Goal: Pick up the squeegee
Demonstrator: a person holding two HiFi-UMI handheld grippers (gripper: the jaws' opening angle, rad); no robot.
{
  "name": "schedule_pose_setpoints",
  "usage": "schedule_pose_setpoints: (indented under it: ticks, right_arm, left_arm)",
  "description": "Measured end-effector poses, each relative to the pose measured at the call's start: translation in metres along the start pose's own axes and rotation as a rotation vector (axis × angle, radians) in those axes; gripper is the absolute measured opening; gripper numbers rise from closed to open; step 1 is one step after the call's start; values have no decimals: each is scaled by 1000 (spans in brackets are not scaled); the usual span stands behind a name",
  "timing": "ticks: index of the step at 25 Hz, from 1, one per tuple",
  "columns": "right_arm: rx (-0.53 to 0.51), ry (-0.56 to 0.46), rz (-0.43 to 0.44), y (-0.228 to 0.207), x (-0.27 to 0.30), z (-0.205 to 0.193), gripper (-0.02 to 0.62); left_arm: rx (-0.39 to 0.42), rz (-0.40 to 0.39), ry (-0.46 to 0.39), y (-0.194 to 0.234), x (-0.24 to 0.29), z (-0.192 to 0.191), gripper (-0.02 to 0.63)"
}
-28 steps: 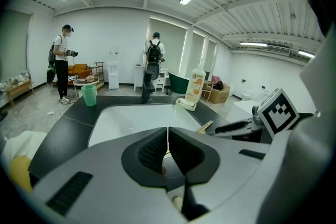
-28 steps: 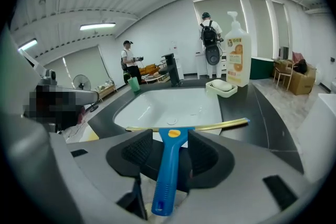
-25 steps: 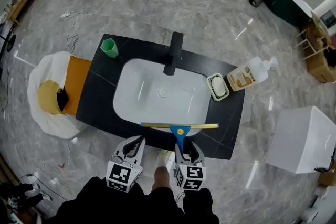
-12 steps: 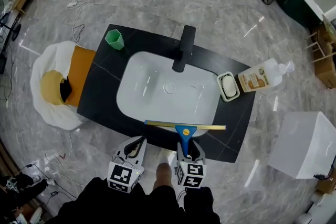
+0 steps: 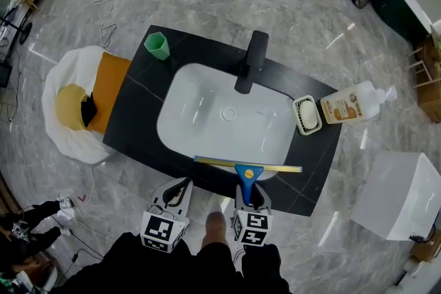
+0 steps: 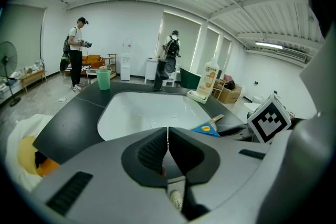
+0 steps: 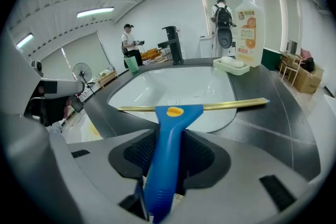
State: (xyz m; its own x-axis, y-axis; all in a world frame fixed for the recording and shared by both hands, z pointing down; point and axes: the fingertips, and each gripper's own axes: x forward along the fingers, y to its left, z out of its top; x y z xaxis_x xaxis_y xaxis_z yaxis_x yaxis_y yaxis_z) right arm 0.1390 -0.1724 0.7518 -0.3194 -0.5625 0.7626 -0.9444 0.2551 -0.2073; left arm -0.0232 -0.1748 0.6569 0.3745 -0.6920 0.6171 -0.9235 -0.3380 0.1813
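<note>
The squeegee (image 5: 245,174), a blue handle with a long yellow blade, lies on the black counter (image 5: 138,113) along the sink's near rim. My right gripper (image 5: 249,196) reaches over the counter's front edge. Its jaws have just been closing, and the pads now sit against both sides of the blue handle (image 7: 167,149). The blade (image 7: 220,106) lies crosswise just past the jaws. My left gripper (image 5: 177,191) hangs beside it to the left, short of the counter edge. In the left gripper view, the left gripper (image 6: 167,148) is shut with nothing between its pads.
The white sink basin (image 5: 207,120) has a black faucet (image 5: 249,62) behind it. A green cup (image 5: 156,46) stands at the far left corner; a soap dish (image 5: 305,115) and soap bottle (image 5: 351,105) are at the right. A white box (image 5: 396,193) stands on the floor.
The right jaws have drawn in onto the squeegee handle. Both grippers have sunk a little toward the counter edge. The squeegee still lies in the same place.
</note>
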Motion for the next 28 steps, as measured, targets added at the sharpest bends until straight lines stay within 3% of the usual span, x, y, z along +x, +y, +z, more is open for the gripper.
schedule_pose_setpoints:
  ticks: [28]
  right_arm:
    - [61, -36, -3, -2, -15, 13, 149]
  left_arm:
    - [15, 21, -50, -4, -27, 16, 26]
